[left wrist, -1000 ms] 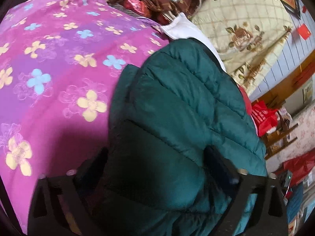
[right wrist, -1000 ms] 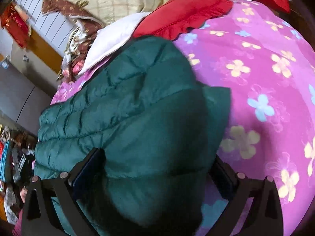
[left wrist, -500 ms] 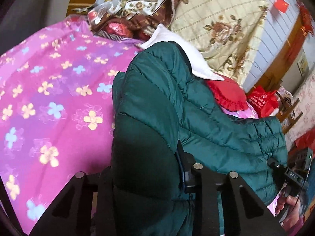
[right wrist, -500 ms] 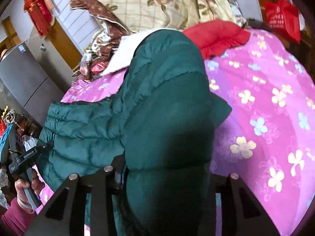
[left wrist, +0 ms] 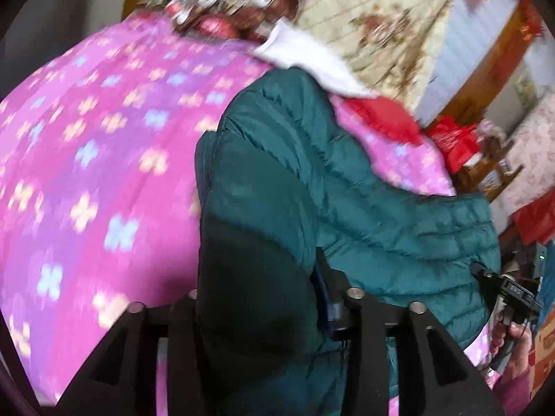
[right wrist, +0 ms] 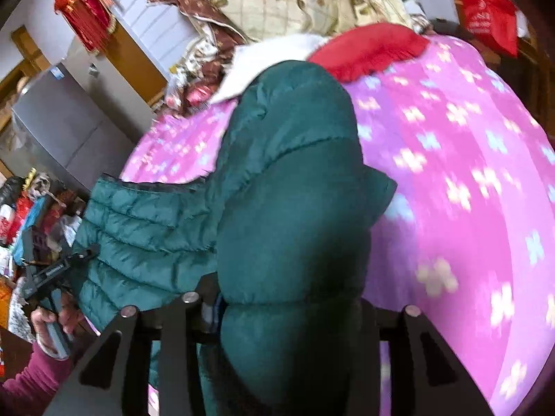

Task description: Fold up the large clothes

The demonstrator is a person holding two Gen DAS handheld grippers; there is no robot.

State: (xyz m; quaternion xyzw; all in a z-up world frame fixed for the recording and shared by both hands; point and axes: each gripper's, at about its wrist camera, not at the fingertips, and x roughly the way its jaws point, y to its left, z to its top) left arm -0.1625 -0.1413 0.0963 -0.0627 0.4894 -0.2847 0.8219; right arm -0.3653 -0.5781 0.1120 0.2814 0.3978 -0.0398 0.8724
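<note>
A dark green quilted puffer jacket (left wrist: pixel 295 180) lies on a pink flowered bedspread (left wrist: pixel 104 159). My left gripper (left wrist: pixel 258 298) is shut on a thick fold of the jacket and holds it up off the bed. My right gripper (right wrist: pixel 288 301) is shut on another thick fold of the same jacket (right wrist: pixel 288 173). The jacket hangs in a span between the two grippers. The right gripper shows at the far right of the left wrist view (left wrist: pixel 510 294). The left gripper shows at the far left of the right wrist view (right wrist: pixel 59 270). The fingertips are hidden by fabric.
A white pillow (left wrist: pixel 312 59), a red cushion (right wrist: pixel 367 48) and a cream rose-patterned quilt (left wrist: pixel 374 24) lie at the head of the bed. A grey cabinet (right wrist: pixel 59 121) and cluttered shelves (right wrist: pixel 31 215) stand beside the bed. Red bags (left wrist: pixel 458 138) sit by the wall.
Both grippers have closed on folds of the jacket and lifted them. The jacket's near edge has risen off the bedspread and both views have tilted up toward the head of the bed.
</note>
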